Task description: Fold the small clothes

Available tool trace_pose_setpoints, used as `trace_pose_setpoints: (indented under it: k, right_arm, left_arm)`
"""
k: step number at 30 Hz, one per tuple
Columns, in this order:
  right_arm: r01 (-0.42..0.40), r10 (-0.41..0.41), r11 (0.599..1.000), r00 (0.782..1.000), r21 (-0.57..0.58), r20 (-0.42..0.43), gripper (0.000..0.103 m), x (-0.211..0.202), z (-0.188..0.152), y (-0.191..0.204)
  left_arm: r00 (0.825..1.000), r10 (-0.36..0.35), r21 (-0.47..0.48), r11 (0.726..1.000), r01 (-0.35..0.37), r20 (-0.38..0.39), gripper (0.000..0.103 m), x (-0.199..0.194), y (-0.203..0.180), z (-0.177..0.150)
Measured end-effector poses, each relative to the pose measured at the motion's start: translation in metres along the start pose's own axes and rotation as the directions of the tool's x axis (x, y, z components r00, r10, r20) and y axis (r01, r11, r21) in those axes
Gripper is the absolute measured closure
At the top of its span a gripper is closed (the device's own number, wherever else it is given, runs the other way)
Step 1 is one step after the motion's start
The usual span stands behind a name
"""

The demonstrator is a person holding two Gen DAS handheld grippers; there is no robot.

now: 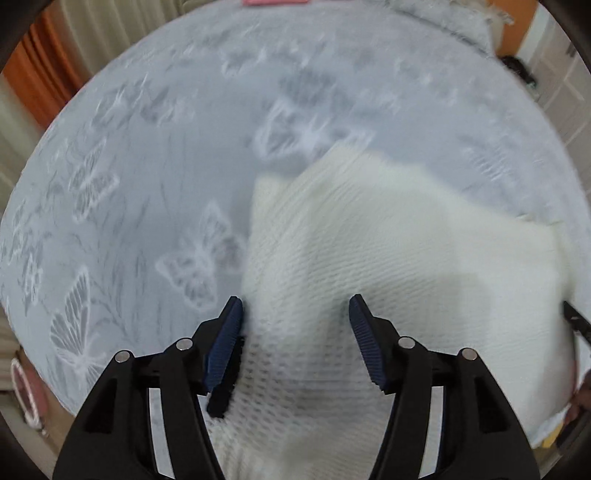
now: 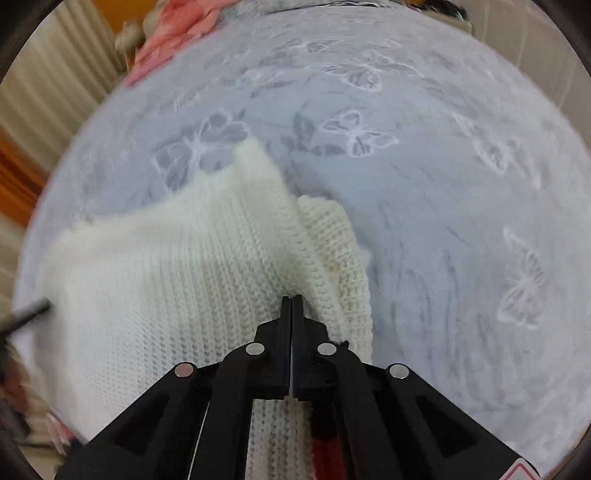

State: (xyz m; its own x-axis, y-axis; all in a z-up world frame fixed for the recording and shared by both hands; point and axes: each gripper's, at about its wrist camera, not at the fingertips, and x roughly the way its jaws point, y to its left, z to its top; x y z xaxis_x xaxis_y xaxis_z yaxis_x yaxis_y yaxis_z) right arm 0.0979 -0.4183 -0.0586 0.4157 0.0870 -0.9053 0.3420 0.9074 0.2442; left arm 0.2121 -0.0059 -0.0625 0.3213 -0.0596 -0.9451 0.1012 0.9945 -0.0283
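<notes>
A cream knitted garment [image 1: 388, 258] lies on a grey bedspread with white butterflies [image 1: 147, 166]. My left gripper [image 1: 295, 325] is open, its blue pads either side of the garment's near left part, with the knit between them. In the right wrist view the same garment [image 2: 166, 280] spreads to the left, with a folded flap [image 2: 340, 251] on the right. My right gripper [image 2: 292, 299] is shut on a fold of the knit at the garment's near edge. The left view is blurred by motion.
A pink cloth [image 2: 173, 33] lies at the far left edge of the bed. Curtains and an orange wall [image 1: 40, 81] stand beyond the bed. The tip of the other gripper [image 1: 576, 321] shows at the garment's right edge.
</notes>
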Motion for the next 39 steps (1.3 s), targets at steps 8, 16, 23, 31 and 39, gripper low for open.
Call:
trace_pose_setpoints:
  k: [8,16,23,31,39]
  right_arm:
    - [0.072,-0.071,0.996,0.997,-0.048,0.016,0.103,0.010,0.009,0.008]
    - [0.056,-0.053,0.998,0.989,-0.020,0.138,0.088,-0.049,-0.002,0.025]
    - [0.003,0.003,0.996,0.997,-0.085,0.071,0.086,-0.017,0.029,0.046]
    - [0.070,-0.070,0.998,0.997,0.005,0.024,0.099,0.006,0.040,0.018]
    - [0.163,-0.148,0.980,0.980,-0.114,0.133,0.043,-0.065,-0.044,0.027]
  left_arm:
    - [1.000,0.010,0.016,1.000,-0.010,0.027,0.034,0.006,0.001,-0.010]
    - [0.996,-0.057,-0.028,0.998,0.060,0.073,0.033,-0.033,0.021,-0.021]
    - [0.990,-0.078,-0.020,0.997,0.081,0.120,0.032,-0.029,0.012,0.021]
    - [1.000,-0.026,-0.119,0.993,0.026,-0.004,0.022,0.030,0.028,0.040]
    - [0.989,-0.144,-0.160,0.976,0.145,0.016,0.017,-0.036,0.067,-0.033]
